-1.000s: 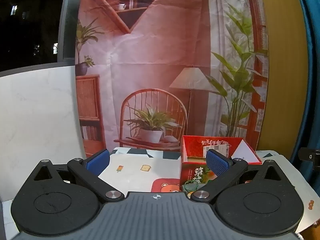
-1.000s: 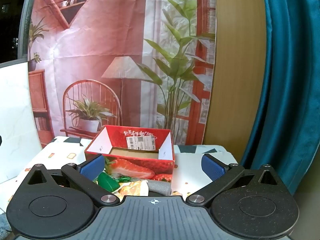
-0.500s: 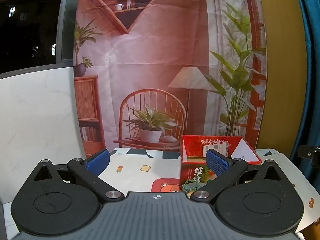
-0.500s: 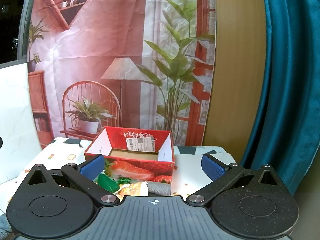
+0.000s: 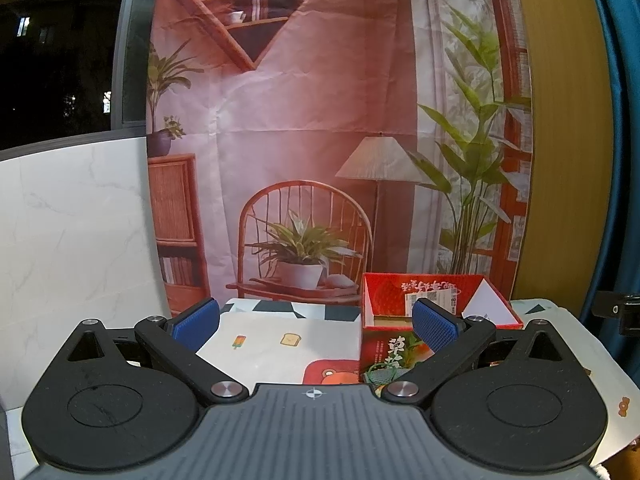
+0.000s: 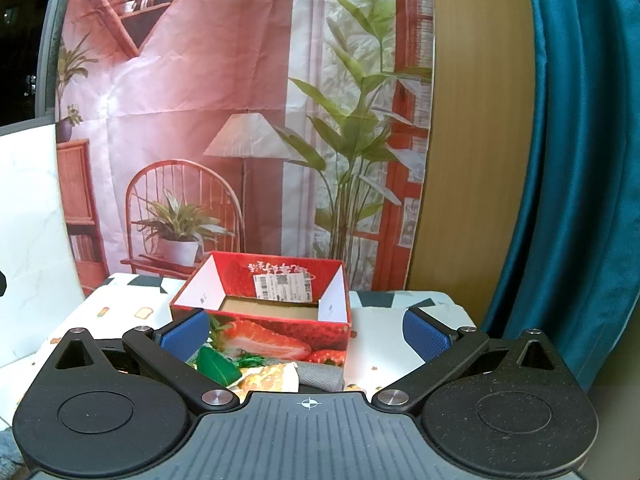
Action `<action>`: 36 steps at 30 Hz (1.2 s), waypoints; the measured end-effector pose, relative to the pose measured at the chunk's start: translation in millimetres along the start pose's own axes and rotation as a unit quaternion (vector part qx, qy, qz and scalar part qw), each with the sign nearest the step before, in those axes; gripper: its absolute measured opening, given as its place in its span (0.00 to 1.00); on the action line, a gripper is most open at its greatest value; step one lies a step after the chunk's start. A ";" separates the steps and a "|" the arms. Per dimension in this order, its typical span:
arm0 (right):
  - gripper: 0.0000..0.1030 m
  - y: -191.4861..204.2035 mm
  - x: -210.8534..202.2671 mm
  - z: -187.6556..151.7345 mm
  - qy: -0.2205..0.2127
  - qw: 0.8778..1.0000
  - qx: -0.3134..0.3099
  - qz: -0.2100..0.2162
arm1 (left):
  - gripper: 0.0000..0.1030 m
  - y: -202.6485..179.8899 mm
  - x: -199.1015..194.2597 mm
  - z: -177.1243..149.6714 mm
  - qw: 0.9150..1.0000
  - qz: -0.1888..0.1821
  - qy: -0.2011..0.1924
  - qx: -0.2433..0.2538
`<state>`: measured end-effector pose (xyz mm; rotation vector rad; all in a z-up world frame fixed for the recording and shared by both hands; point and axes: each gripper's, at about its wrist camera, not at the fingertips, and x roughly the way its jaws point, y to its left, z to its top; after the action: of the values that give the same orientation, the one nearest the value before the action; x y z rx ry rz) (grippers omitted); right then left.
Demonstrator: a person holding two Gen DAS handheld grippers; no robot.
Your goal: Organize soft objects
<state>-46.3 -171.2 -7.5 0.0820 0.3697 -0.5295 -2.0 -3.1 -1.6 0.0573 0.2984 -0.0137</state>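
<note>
Here both grippers, left gripper (image 5: 316, 322) and right gripper (image 6: 306, 332), gape before the red box (image 6: 264, 322).

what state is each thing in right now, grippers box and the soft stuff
left gripper: open, holding nothing
right gripper: open, holding nothing
red strawberry box: upright, open top, cardboard floor bare where visible
green soft item: lying outside the box, at its front
grey cloth: lying outside the box, at its front

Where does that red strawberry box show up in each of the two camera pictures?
Left wrist view: the red strawberry box sits lower right of centre, partly behind the left gripper's right-hand blue pad.
Right wrist view: the box sits centre, just above the open right gripper.
Shared landmark: the white shipping label on its inner back wall.
</note>
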 end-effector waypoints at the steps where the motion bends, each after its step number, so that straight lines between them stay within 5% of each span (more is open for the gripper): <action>1: 1.00 0.8 0.3 -0.6 0.001 1.000 0.000 0.000 | 1.00 -0.3 0.5 -0.1 1.000 -0.001 0.001 0.000; 36: 1.00 -1.3 3.0 -5.8 0.008 1.000 0.004 0.004 | 1.00 1.1 6.0 -1.6 1.000 -0.012 0.014 0.003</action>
<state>-46.4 -172.7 -14.0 0.0949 0.3826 -0.5221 3.3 -2.0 -4.7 0.0599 0.3278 -0.0373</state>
